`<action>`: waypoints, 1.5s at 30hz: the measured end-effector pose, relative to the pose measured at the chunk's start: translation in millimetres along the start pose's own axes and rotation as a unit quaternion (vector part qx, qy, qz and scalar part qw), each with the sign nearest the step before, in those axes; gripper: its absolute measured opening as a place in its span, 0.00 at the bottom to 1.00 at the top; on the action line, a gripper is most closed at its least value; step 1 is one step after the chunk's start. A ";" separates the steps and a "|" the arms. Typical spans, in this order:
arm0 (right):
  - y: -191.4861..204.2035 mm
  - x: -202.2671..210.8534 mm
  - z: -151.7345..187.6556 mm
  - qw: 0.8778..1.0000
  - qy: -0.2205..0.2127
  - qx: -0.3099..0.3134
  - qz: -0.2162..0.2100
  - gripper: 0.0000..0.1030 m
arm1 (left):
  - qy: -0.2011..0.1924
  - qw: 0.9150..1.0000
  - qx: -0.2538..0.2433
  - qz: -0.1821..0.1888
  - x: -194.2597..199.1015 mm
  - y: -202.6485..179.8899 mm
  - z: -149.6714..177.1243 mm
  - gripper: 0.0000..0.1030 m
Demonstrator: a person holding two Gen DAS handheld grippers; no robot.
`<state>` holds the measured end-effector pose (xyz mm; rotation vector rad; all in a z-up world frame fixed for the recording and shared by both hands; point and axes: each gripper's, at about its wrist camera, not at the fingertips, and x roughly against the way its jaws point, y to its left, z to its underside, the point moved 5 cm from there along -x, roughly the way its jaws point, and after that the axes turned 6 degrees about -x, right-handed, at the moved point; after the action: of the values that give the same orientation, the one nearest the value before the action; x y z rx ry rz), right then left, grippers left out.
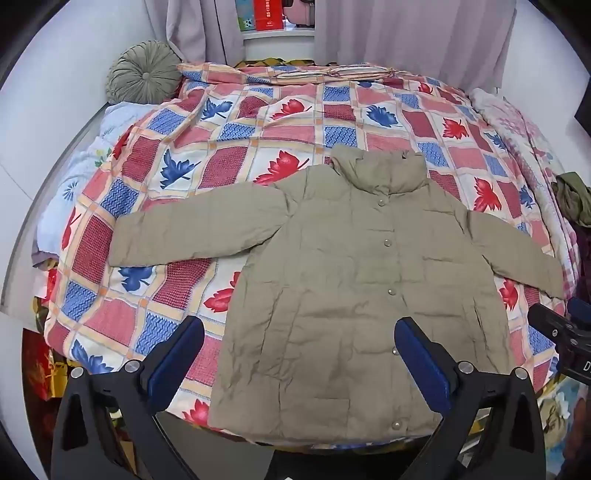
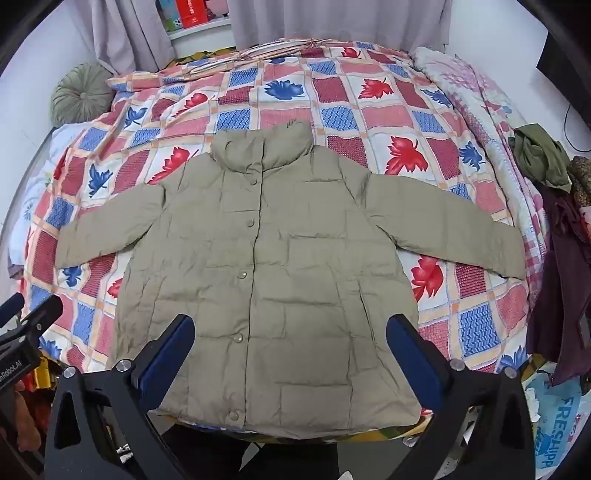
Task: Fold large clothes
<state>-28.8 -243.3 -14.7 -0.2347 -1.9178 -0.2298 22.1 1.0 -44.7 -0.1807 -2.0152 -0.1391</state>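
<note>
A khaki padded jacket [image 1: 354, 266] [image 2: 280, 266] lies flat and face up on the bed, buttoned, collar away from me, both sleeves spread out to the sides. Its hem reaches the bed's near edge. My left gripper [image 1: 299, 332] hovers open above the hem's left part, its blue-padded fingers [image 1: 177, 354] wide apart with nothing between them. My right gripper [image 2: 290, 328] hangs open over the hem's right half, also empty. The right gripper's body shows at the right edge of the left wrist view, and the left gripper's body at the left edge of the right wrist view.
The bed carries a checked quilt [image 1: 236, 147] [image 2: 369, 103] with red and blue leaves. A round green cushion [image 1: 142, 75] sits at the far left corner. Crumpled green and dark clothes [image 2: 543, 158] lie at the bed's right side. Curtains [image 1: 406, 29] and a shelf stand behind.
</note>
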 end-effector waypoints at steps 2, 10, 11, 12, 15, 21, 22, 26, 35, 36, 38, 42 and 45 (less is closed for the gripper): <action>-4.6 3.9 -1.5 1.000 -0.009 -0.003 -0.004 1.00 | 0.000 1.000 0.001 -0.008 3.8 -4.1 -0.3 1.00; 1.8 16.5 -5.0 0.999 -0.015 0.010 0.030 1.00 | 0.006 1.000 -0.022 -0.020 4.3 -15.8 -9.3 1.00; 1.0 18.1 -8.1 0.999 -0.013 0.008 0.029 1.00 | 0.007 0.999 -0.023 -0.021 4.3 -16.1 -9.2 1.00; 0.8 16.8 -9.6 1.000 -0.012 0.004 0.027 1.00 | 0.007 0.999 -0.024 -0.021 4.4 -16.4 -9.3 1.00; 0.6 16.4 -8.9 0.999 -0.013 0.000 0.029 1.00 | 0.006 0.999 -0.026 -0.020 4.8 -17.8 -9.8 1.00; -3.1 16.8 -10.3 1.000 -0.013 0.001 0.027 1.00 | 0.006 0.999 -0.025 -0.023 5.3 -19.9 -9.4 1.00; -3.1 17.1 -10.6 1.000 -0.013 0.001 0.027 1.00 | 0.005 0.999 -0.024 -0.023 5.8 -20.3 -9.6 1.00; -2.8 17.1 -9.7 1.000 -0.013 0.001 0.027 1.00 | 0.005 0.999 -0.026 -0.022 6.5 -19.6 -10.5 1.00; -2.0 17.4 -9.6 1.000 -0.013 0.002 0.026 1.00 | 0.005 0.999 -0.025 -0.023 7.8 -19.8 -10.5 1.00; -2.0 17.4 -9.7 1.000 -0.013 0.002 0.026 1.00 | 0.004 0.999 -0.025 -0.022 8.0 -19.1 -10.5 1.00; -1.9 17.5 -9.9 1.000 -0.014 0.003 0.027 1.00 | 0.004 0.999 -0.026 -0.022 8.5 -19.1 -10.9 1.00; -0.8 17.7 -9.6 1.000 -0.014 0.001 0.027 1.00 | 0.004 0.999 -0.025 -0.022 9.8 -18.4 -11.6 1.00; -1.1 17.7 -9.9 1.000 -0.014 0.001 0.027 1.00 | 0.003 0.999 -0.025 -0.023 9.7 -18.6 -11.2 1.00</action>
<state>-26.4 -246.1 5.3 -0.2894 -1.9358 -0.1899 24.3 -18.6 -31.4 -0.1662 -2.0114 -0.2184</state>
